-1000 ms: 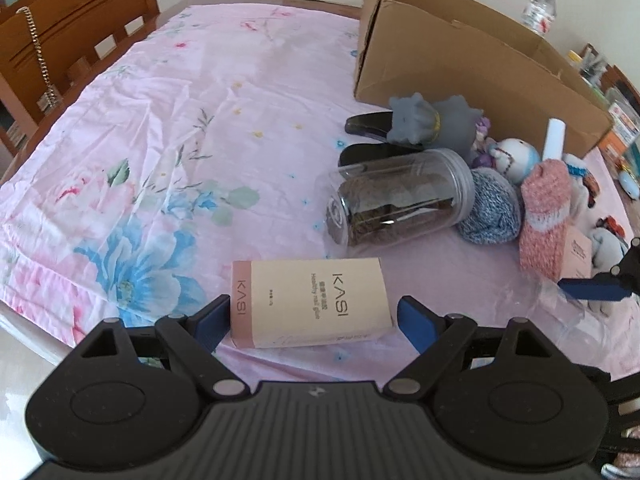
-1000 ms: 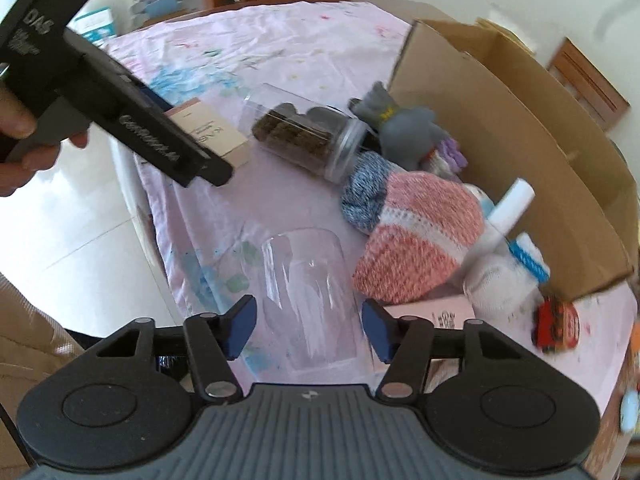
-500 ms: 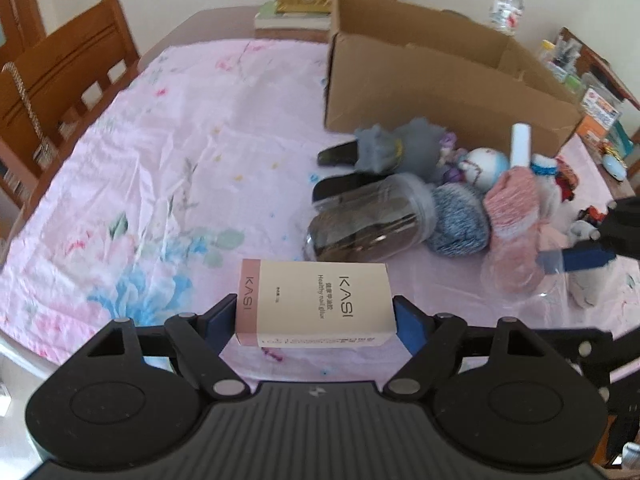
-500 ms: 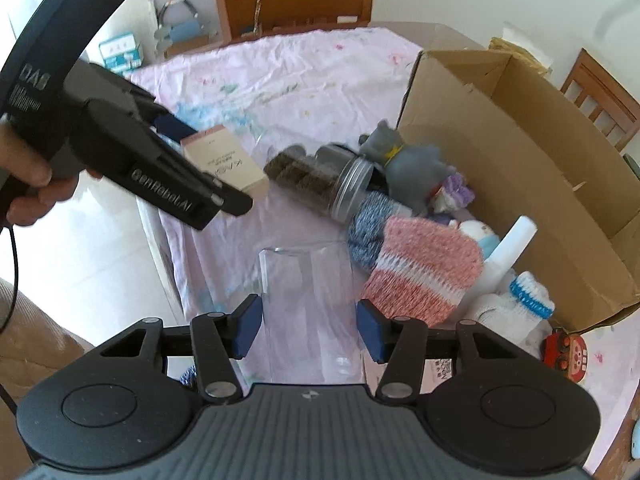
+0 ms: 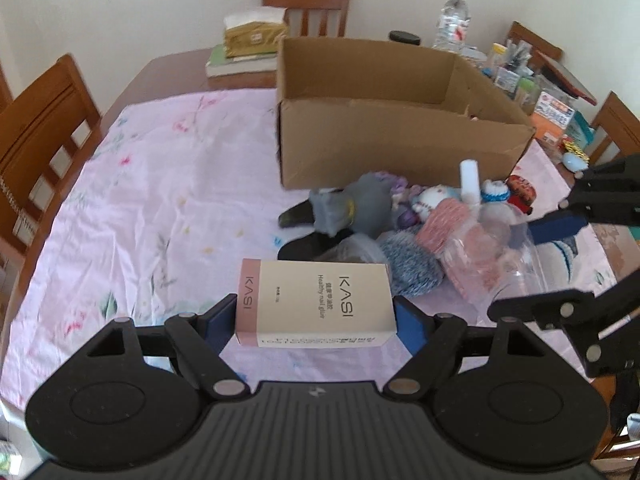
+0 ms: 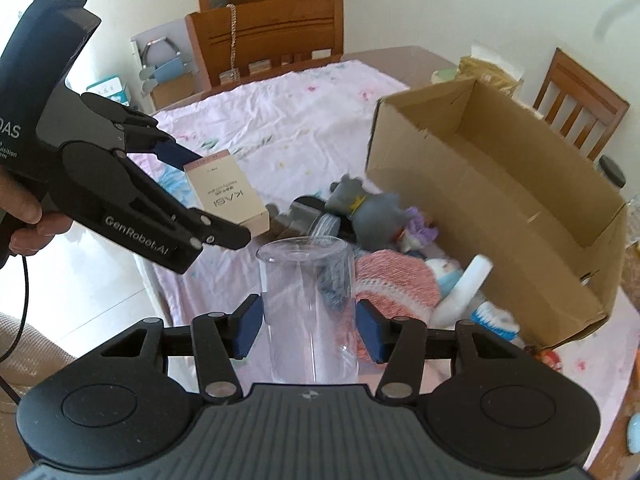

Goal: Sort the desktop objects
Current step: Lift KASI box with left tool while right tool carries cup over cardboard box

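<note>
My left gripper (image 5: pixel 316 320) is shut on a beige KASI box (image 5: pixel 316 300) and holds it above the pink floral cloth (image 5: pixel 160 208). The box also shows in the right wrist view (image 6: pixel 226 192). My right gripper (image 6: pixel 308 326) is shut on a clear plastic cup (image 6: pixel 310 304), lifted off the table; the cup also shows in the left wrist view (image 5: pixel 504 248). An open cardboard box (image 5: pixel 400 136) stands at the back, also in the right wrist view (image 6: pixel 500 208). A pile lies in front of it: grey plush (image 5: pixel 352 204), blue knit ball (image 5: pixel 412 268), pink knit sock (image 5: pixel 444 224).
Wooden chairs (image 5: pixel 44 120) stand around the table. A tissue pack on books (image 5: pixel 252 44), a water bottle (image 5: pixel 452 20) and small clutter (image 5: pixel 552 108) sit at the far side. A white tube (image 6: pixel 464 284) and a jar (image 6: pixel 316 216) lie in the pile.
Both grippers have risen from the table, the left with the KASI box, the right with the clear cup. Both views now look further over the cardboard box.
</note>
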Demonstrator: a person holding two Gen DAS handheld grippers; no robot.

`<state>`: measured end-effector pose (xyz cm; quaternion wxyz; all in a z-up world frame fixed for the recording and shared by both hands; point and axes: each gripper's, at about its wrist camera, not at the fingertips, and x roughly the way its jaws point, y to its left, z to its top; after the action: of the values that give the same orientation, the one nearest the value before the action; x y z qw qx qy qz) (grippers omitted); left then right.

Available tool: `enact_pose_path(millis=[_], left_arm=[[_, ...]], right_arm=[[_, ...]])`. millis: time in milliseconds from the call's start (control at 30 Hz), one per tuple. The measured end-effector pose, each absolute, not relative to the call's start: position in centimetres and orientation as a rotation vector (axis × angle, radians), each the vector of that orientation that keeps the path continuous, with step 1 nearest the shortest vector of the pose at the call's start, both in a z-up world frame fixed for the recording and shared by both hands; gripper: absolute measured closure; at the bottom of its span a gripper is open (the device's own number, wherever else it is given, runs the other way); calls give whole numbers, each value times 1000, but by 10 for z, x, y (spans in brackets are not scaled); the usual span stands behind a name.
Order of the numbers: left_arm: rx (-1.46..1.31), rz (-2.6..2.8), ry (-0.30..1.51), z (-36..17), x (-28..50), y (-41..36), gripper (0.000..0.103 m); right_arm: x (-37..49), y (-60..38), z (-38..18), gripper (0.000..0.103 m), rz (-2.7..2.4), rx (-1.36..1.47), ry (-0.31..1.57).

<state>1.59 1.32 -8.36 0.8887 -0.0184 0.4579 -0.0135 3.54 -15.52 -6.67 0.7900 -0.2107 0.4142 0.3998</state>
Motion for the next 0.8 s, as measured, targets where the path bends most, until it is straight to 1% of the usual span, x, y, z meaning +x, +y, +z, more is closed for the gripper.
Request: enact_pose_path(millis=[433, 800], left_arm=[[34, -100, 902, -65, 49, 8, 23], [73, -144, 868, -39, 84, 3, 23]], right_arm=[[66, -171, -43, 46, 752, -441, 837], [105, -185, -28, 46, 682, -440, 811]])
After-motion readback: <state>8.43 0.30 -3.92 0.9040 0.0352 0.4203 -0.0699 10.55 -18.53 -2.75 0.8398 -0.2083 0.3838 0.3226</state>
